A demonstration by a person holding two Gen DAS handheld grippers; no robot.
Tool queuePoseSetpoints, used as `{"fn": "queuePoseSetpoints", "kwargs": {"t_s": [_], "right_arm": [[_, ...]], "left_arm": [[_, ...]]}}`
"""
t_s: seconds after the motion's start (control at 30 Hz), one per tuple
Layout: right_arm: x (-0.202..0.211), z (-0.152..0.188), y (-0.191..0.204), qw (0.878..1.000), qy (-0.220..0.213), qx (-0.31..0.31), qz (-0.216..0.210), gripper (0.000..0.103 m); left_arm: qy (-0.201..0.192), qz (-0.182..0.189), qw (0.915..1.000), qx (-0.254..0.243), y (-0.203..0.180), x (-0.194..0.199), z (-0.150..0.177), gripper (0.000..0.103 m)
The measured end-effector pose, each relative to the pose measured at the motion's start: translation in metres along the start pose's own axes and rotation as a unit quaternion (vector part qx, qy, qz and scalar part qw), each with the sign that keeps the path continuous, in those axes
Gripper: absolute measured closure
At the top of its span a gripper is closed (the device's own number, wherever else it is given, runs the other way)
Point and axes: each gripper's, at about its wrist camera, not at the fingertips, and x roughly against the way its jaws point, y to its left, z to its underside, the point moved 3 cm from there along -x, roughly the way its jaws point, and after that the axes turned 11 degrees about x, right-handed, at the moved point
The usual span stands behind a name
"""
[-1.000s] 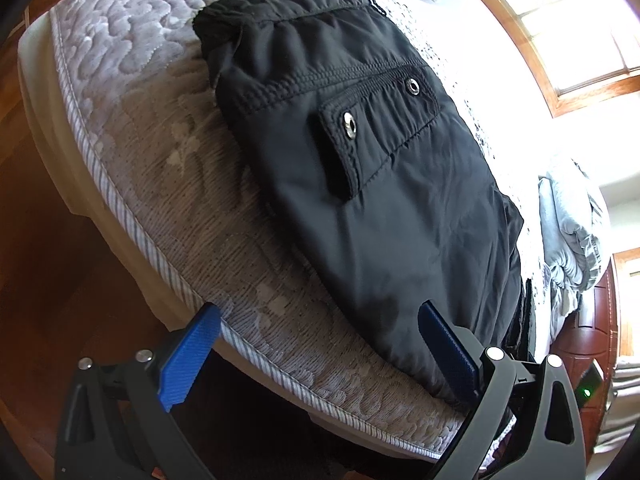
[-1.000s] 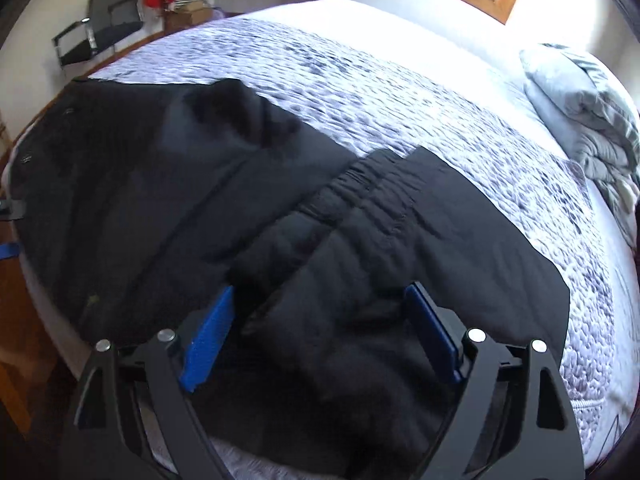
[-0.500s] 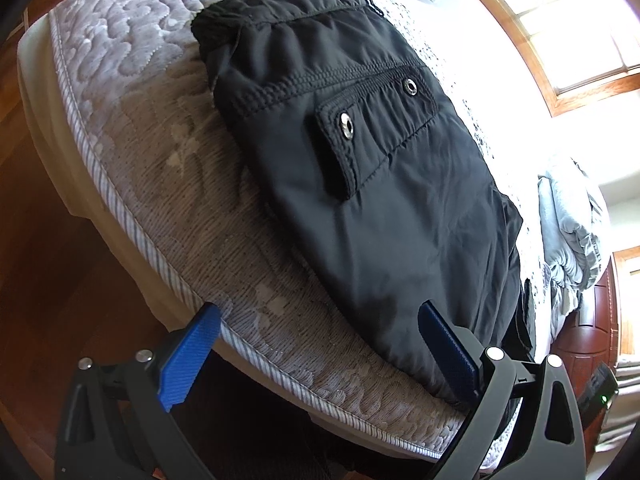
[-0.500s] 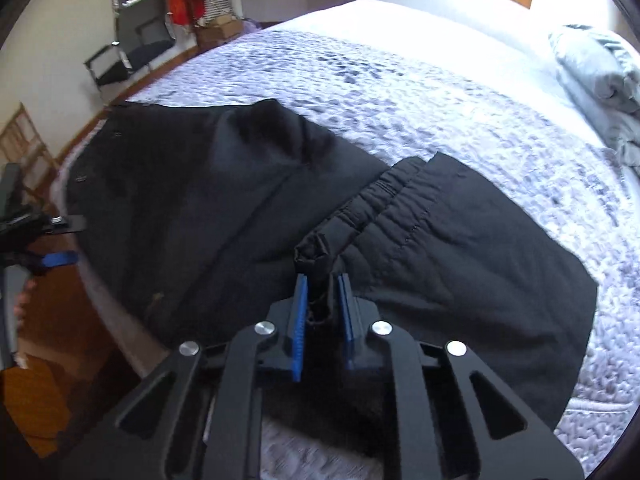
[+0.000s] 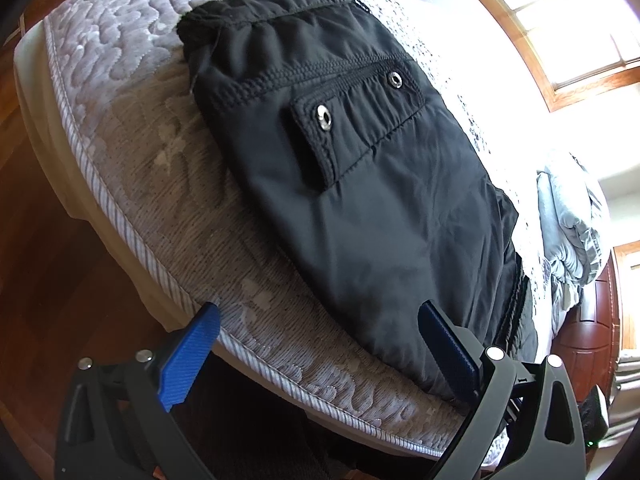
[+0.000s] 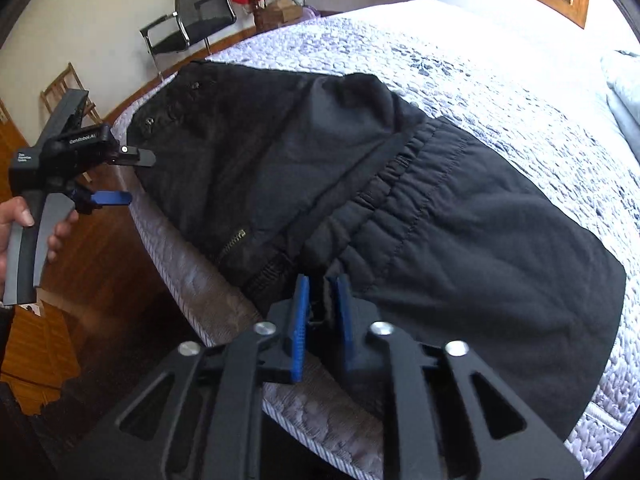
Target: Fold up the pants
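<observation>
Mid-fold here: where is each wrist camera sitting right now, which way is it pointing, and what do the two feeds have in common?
Left wrist: by the bed edge, looking along the black pants; left tool open.
Right wrist: at the near bed edge, looking across the pants toward the chair; right tool shut on the waistband; the person's hand shows holding the left tool.
Shared: pants, bed.
</observation>
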Motion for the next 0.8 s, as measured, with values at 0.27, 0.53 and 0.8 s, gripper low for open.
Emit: {"fn": "queuePoseSetpoints", "kwargs": {"t_s": [0.27, 0.53, 0.8], "right_arm": [[0.032, -0.003, -0.016, 0.997, -0.064, -0.040, -0.018, 0.029], [0.079, 0.026, -0.084, 0.983, -0.108, -0.146, 0.020, 0.014], [0.106, 0.093, -0.162, 0.950, -0.114, -0.277, 0.084, 0.012]], "left_arm": [[-0.023, -0.007, 0.9997, 0.007, 0.006, 0.014, -0.013, 0.004], [-0.028, 0.057, 0.9973, 0.037, 0.025, 0.031, -0.052, 0.004], [0.029, 0.177, 0.9792, 0.095, 0.042, 0.016, -0.099, 0.004]]}}
